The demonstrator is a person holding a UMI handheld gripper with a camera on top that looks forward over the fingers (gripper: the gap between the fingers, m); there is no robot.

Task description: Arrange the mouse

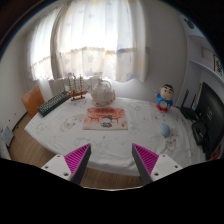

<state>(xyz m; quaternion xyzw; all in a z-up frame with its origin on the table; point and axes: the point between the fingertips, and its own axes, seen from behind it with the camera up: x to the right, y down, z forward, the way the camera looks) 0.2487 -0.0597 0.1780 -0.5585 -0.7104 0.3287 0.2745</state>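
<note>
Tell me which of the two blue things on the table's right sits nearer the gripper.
The small pale-blue one, low on the cloth. The taller blue-and-red toy stands farther back. The gripper is open and empty.

Matt white cloth (70, 135) – sheer fabric curtains (95, 40) behind.

We can read no text, label, brand or number anywhere. The flat printed item (105, 120) lying at the middle of the table (60, 135) bears reddish markings, but we cannot make them out as letters or figures.
</note>
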